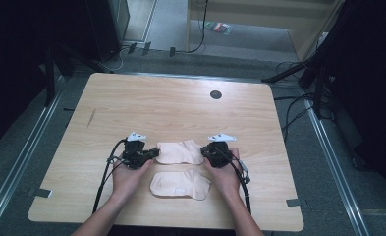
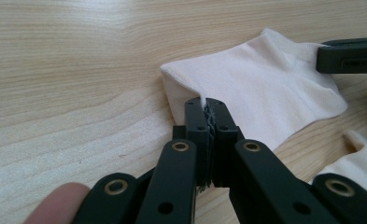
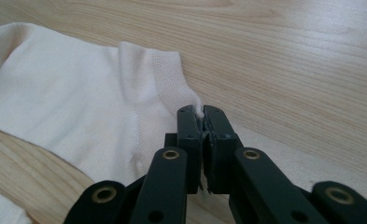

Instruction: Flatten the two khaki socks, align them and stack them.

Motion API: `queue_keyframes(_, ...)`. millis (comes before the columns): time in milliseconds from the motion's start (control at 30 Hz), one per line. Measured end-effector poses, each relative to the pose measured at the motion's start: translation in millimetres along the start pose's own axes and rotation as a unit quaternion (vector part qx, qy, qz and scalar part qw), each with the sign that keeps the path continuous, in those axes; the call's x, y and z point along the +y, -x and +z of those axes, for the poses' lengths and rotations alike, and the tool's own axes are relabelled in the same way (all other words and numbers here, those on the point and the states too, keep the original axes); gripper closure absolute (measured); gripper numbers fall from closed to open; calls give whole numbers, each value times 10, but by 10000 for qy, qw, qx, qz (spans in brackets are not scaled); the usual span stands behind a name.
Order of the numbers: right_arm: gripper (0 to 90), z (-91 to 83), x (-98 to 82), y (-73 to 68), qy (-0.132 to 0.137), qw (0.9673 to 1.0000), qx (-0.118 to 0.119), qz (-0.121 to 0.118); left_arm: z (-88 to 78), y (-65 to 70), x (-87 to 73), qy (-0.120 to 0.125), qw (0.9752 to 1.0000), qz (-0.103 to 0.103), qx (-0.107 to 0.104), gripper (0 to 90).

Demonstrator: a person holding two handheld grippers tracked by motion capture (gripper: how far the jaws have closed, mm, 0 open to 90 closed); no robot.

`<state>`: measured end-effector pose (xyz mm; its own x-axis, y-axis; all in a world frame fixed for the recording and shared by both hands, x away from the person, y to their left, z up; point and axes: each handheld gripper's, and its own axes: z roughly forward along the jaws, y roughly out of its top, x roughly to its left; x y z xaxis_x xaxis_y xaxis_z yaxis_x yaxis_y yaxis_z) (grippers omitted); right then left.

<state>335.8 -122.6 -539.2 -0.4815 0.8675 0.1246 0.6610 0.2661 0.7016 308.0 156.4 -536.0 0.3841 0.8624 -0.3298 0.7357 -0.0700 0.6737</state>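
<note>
Now both grippers' fingers pinch the far sock [image 1: 179, 152] at opposite edges (bare table [image 1: 171, 105] beyond).

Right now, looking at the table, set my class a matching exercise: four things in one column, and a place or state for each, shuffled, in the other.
Things:
1. far sock
2. near sock
3. left hand-held gripper
4. dark round hole

Places or states:
A. in the table top, far side
B. shut on the far sock's left end
C. pinched at both ends
D. lying free, closer to the person

Pairs: 1-C, 2-D, 3-B, 4-A
</note>
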Motion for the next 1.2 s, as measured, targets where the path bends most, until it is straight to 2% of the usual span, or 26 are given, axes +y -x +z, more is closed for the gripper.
queue_keyframes(167,881,-77,1,-10,207,9998,-38,-44,-74,-1,10,88,9999,80,-22,900)
queue_keyframes(333,881,-215,11,-17,415,9991,-44,17,-169,21,21,212,9996,191,-79,900)
queue_keyframes(633,881,-497,-25,-63,564,9984,95,-24,-367,139,-10,388,9985,290,-244,900)
queue_keyframes(833,881,-661,-123,-140,565,9982,168,-85,-459,224,-124,338,9983,380,-284,900)
queue_keyframes(1200,881,-825,-341,-235,508,9983,230,-160,-598,319,-383,238,9977,468,-425,900)
